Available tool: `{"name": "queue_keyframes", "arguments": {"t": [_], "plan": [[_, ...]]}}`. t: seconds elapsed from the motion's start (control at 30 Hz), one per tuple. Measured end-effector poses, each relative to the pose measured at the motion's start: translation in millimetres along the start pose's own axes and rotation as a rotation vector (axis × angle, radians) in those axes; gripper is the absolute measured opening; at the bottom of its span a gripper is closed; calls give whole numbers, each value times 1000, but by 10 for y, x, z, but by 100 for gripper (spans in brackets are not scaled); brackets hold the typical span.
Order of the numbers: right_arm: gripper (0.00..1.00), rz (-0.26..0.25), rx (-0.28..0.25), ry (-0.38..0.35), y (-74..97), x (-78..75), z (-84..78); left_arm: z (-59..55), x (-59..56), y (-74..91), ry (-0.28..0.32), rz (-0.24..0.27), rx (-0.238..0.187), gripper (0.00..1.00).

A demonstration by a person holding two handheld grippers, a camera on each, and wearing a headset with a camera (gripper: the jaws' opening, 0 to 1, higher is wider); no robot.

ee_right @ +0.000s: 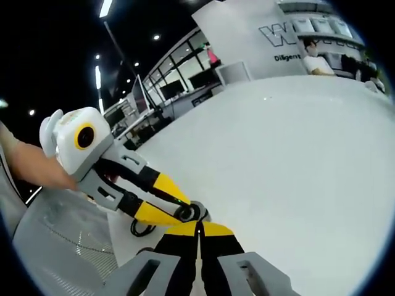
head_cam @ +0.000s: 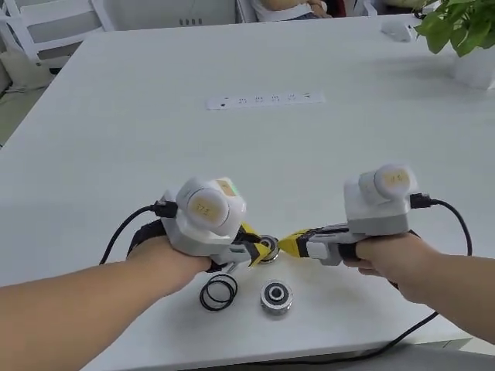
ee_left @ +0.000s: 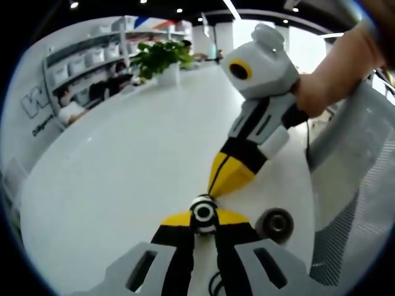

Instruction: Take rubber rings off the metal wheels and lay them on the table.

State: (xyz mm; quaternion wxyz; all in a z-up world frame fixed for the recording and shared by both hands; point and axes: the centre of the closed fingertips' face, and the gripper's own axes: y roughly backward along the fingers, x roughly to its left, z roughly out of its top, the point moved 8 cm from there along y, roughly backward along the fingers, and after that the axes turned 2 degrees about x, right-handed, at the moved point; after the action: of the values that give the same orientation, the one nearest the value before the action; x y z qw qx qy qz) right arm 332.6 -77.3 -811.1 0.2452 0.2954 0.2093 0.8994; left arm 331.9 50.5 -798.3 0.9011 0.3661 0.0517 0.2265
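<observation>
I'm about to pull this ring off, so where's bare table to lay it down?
Widest bare stretch: between the power strip and the left gripper and right gripper. More lies right, toward the plant. Crowded at the near edge: the rubber rings and loose metal wheel sit close by the grippers and the held wheel.
</observation>
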Motion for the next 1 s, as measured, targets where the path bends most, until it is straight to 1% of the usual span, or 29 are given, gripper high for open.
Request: {"name": "queue_keyframes", "arguments": {"t": [0.3, 0.8, 0.87, 0.9, 0.93, 0.97, 1.0], "plan": [[0, 9, -3, -5, 10, 62, 12, 4, -4, 2, 0, 2, 2, 12], [0, 36, -7, -20, -22, 59, 28, 7, -5, 1, 2, 6, 5, 12], [0, 47, -10, -21, -33, 71, 36, 9, -6, 1, 3, 6, 6, 12], [0, 58, -11, -20, -40, 85, 42, 9, -7, 2, 3, 6, 6, 12], [0, 91, -28, -7, -62, 140, 72, 10, -8, 2, 3, 5, 5, 12], [0, 81, -39, -4, -61, 142, 105, 10, -10, 3, 3, 4, 6, 12], [0, 73, -17, 14, -67, 139, 108, 11, -7, 2, 2, 4, 5, 12]]}}
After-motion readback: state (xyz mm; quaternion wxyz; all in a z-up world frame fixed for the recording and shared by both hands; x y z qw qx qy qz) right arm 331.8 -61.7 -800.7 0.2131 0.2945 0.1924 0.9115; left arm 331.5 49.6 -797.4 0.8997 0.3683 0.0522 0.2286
